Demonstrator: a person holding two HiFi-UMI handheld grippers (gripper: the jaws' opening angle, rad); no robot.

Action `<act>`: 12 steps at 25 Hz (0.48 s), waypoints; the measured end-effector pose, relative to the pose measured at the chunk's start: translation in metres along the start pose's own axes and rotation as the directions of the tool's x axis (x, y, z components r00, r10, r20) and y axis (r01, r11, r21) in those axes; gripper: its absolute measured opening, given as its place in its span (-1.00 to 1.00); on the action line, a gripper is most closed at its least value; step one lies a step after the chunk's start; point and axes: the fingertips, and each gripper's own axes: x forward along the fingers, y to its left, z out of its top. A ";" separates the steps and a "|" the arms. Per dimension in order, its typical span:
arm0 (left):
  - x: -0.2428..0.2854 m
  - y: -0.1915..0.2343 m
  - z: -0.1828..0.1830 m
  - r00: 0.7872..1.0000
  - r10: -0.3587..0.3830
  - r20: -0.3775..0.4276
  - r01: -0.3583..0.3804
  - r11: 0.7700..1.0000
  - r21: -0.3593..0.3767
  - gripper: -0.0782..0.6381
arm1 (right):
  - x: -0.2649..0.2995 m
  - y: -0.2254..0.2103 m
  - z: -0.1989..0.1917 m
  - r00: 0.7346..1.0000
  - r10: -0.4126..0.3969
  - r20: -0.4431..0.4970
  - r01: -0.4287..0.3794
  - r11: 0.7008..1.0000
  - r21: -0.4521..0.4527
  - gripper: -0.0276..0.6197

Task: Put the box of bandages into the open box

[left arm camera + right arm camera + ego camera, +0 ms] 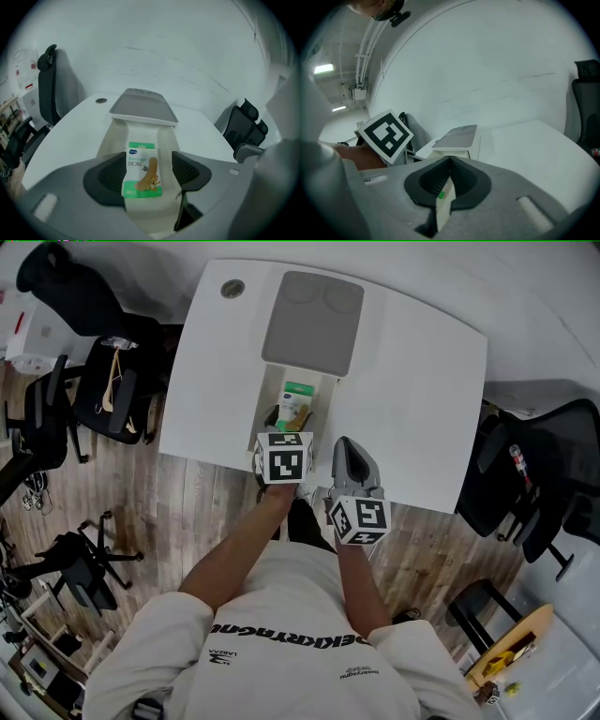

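The green and white box of bandages (298, 401) lies inside the open cream box (272, 395), whose grey lid (312, 322) is tipped back behind it. My left gripper (289, 426) reaches into that box from the near side. In the left gripper view its jaws stand wide on either side of the box of bandages (142, 171), with a gap at the right pad (188, 172). My right gripper (343, 444) rests over the table to the right of the open box, its jaws meeting at the tips (450, 161), and a thin white slab with a green mark sits low between them.
The white table (412, 381) has a round cable hole (232, 288) at its back left corner. Black office chairs stand to the left (112, 381) and right (534, 484) of it. The table's front edge runs just under both grippers.
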 end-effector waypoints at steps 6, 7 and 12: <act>-0.013 -0.002 0.004 1.000 -0.008 0.029 0.008 1.000 0.001 0.07 | -0.006 0.004 0.005 1.000 0.003 0.014 -0.003 1.000 -0.006 -0.92; -0.015 -0.003 0.004 0.999 -0.011 0.033 0.011 1.000 0.002 0.05 | -0.007 0.005 0.005 1.000 0.003 0.015 -0.003 1.000 -0.006 -0.92; -0.028 -0.004 0.007 0.998 -0.014 0.061 0.012 1.000 0.020 -0.06 | -0.012 0.011 0.011 1.000 0.008 0.028 -0.007 1.000 -0.018 -0.92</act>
